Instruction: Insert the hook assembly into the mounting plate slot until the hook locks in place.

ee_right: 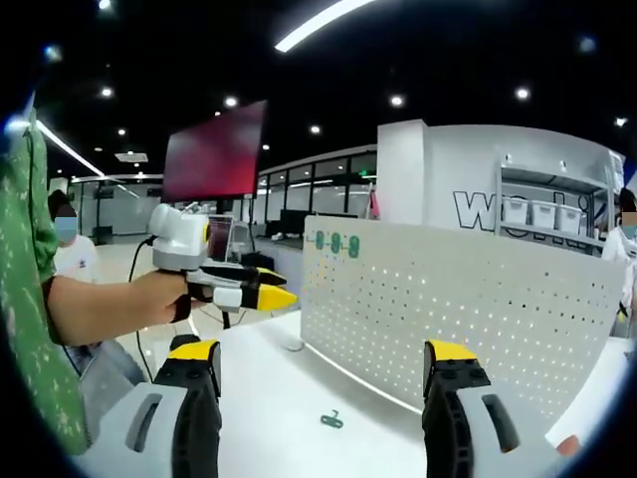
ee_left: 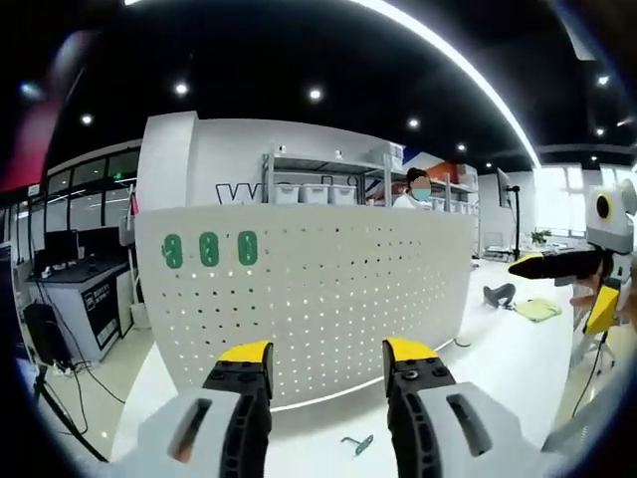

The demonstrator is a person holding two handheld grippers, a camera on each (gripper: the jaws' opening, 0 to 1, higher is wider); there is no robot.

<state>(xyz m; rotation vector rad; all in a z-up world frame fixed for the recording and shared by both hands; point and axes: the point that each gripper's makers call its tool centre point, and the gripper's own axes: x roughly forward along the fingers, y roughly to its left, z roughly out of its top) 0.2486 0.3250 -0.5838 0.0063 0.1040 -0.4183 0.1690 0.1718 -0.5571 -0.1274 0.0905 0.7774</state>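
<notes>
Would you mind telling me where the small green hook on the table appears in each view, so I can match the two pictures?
Left gripper view: the hook lies low in the picture, on the table between the two jaws.
Right gripper view: the hook lies low and central on the table, in front of the pegboard.
Shared landmark: the white pegboard with three green marks near its top corner.
</notes>
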